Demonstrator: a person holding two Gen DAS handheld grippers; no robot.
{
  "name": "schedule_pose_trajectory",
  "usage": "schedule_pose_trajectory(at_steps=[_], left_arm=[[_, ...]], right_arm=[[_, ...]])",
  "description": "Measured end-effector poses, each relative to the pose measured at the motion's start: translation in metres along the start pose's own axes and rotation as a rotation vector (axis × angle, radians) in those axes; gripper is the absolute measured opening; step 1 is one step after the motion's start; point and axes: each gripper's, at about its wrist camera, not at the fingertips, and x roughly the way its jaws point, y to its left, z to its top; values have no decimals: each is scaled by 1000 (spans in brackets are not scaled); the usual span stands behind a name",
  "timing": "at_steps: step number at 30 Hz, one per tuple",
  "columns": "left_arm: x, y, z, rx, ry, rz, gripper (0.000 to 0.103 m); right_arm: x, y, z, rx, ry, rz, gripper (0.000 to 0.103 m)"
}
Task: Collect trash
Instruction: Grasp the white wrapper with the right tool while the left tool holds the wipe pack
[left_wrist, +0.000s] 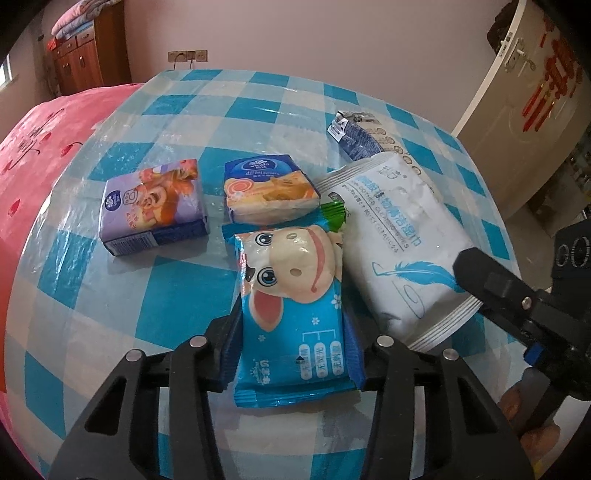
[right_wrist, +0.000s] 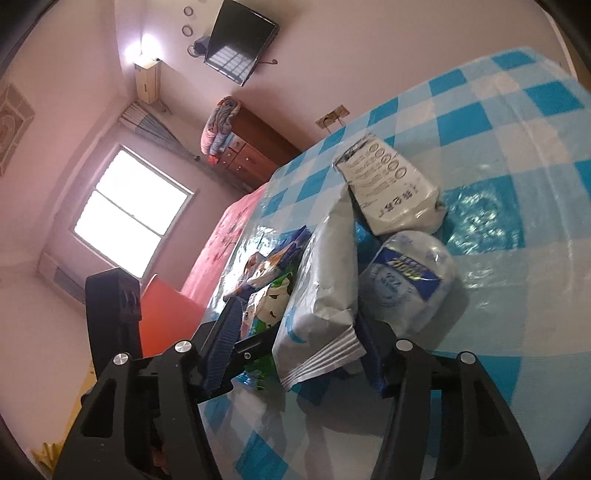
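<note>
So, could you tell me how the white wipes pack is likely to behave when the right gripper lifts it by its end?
The white wipes pack looks soft and wrinkled, so it will probably sag. Its glossy film may slip. It leans on the cow-print packet, so lifting might nudge that.

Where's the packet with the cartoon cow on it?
The cow packet lies between the left gripper fingers, low in the left wrist view, beside the white wipes pack.
</note>
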Motion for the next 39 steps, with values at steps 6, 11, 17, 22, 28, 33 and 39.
schedule_pose_trajectory(at_steps=[6,11,17,22,28,33,39], left_arm=[[0,5,1,-13,-2,-41,48],[-1,11,2,-25,0,-90,48],[-1,14,3,-17,-1,-129,51],[0,20,4,-30,-7,-164,51],[-1,23,2,-56,-17,-173,48],[-2,29,1,-77,-22,-200,45],[-4,37,-4,-91,-30,-242,43]], right_arm=[[6,7,-1,-21,5,13,60],[7,9,-1,-16,2,5,61],[12,18,-2,-61,-5,-52,59],[16,28,-5,-106,-15,-113,59],[24,40,-12,-164,-29,-218,28],[27,50,-20,-222,-54,-283,26],[29,58,-27,-240,-74,-317,22]])
